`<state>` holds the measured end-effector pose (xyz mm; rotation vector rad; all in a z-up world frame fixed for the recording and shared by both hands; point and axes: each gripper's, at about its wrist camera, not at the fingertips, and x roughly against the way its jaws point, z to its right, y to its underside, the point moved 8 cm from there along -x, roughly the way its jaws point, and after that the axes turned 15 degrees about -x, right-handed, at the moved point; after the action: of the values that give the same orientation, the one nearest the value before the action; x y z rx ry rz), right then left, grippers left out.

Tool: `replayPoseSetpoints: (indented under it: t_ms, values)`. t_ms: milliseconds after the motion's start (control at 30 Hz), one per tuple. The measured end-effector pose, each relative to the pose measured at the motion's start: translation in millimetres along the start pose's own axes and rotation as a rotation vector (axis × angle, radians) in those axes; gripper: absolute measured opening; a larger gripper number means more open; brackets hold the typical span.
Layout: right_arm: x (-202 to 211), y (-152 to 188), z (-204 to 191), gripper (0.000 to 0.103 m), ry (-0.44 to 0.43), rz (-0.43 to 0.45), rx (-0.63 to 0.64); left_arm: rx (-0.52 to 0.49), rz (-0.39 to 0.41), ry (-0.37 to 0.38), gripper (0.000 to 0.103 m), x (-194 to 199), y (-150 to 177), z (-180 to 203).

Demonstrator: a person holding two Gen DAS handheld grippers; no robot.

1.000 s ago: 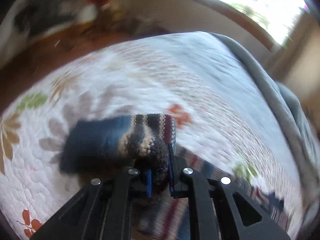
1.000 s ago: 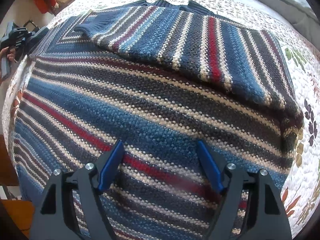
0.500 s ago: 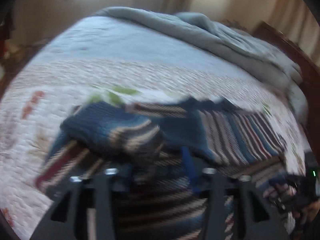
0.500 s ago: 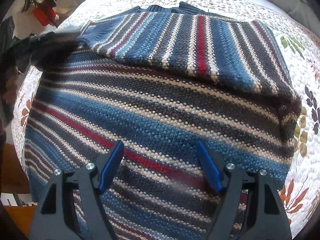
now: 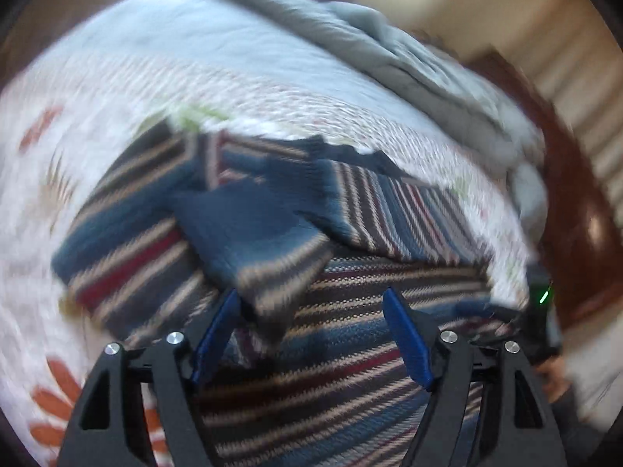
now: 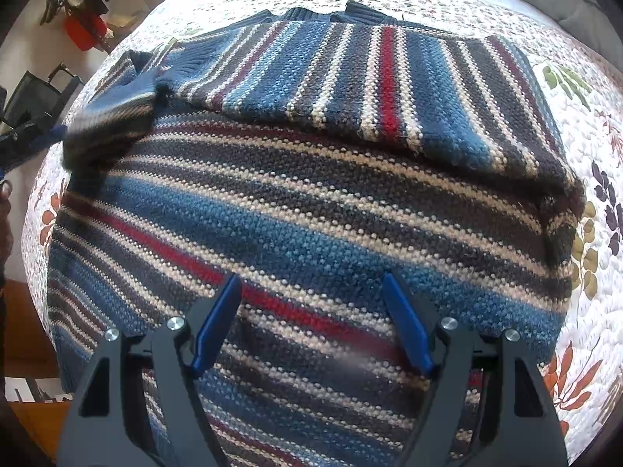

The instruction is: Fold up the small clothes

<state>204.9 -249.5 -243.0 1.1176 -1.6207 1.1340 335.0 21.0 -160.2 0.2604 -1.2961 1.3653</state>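
Left claw (image 5: 309,311) released, jaws wide, nothing between them; a folded sleeve (image 5: 253,241) lies just ahead of its left finger, on the striped sweater (image 5: 350,369). Right claw (image 6: 311,295) also released, hovering over the sweater (image 6: 311,202), spread on the floral quilt (image 6: 595,311) beneath and ahead.

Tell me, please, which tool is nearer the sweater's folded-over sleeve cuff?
Left. The left tool is open right at the cuff; the right tool hovers open over the sweater, well away.
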Motion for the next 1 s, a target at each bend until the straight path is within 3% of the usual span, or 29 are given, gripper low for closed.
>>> replayPoseSetpoints:
  t_ms: [67, 167, 200, 367, 467, 500, 533, 633, 733, 800, 867, 900, 1000]
  values:
    - [-0.3, -0.8, 0.1, 0.075, -0.003, -0.002, -0.001, 0.086, 0.014, 0.024, 0.076, 9.5, 2.5, -13.8]
    - [-1.1, -2.1, 0.3, 0.075, -0.005, -0.006, -0.003, 0.097, 0.006, -0.035, 0.076, 12.5, 1.0, -25.5]
    - [-1.8, -2.4, 0.2, 0.076, -0.003, -0.006, -0.003, 0.102, -0.006, -0.065, 0.076, 7.8, -1.8, -30.2]
    - [-4.3, -3.5, -2.4, 0.078, 0.002, -0.007, -0.002, 0.139, -0.048, -0.025, 0.076, -23.7, -13.9, -38.0]
    - [-4.7, -3.3, -3.4, 0.078, -0.003, -0.008, -0.002, 0.228, -0.086, -0.03, 0.073, -46.2, -10.5, -54.0]
    - [-5.1, -3.3, -3.9, 0.078, -0.008, -0.009, -0.001, 0.262, -0.093, -0.018, 0.06, -52.8, -7.5, -57.0]
    - [-5.5, -3.4, -4.1, 0.078, -0.013, -0.01, -0.001, 0.294, -0.094, -0.009, 0.04, -57.1, -4.3, -58.3]
    - [-6.2, -4.2, -3.9, 0.078, -0.024, -0.01, -0.005, 0.311, -0.048, 0.016, 0.021, -56.1, -3.3, -49.5]
    - [-5.8, -4.2, -5.7, 0.078, -0.023, -0.006, -0.001, 0.213, 0.024, -0.064, 0.018, -43.4, -12.6, -29.0]
    - [-4.6, -3.4, -5.5, 0.078, -0.022, -0.003, -0.005, 0.045, 0.07, -0.131, 0.018, -33.5, -22.0, 4.5]
    - [-3.0, -2.5, -4.9, 0.078, -0.024, -0.003, -0.011, -0.127, 0.053, -0.133, 0.018, -33.9, -20.9, 46.1]
    - [-1.8, -2.1, -4.0, 0.078, -0.025, -0.003, -0.016, -0.189, 0.024, -0.102, 0.022, -38.3, -15.8, 64.8]
    - [2.8, 0.2, 1.7, 0.078, -0.031, -0.005, -0.034, -0.355, -0.066, -0.009, 0.051, -51.6, 10.4, 116.0]
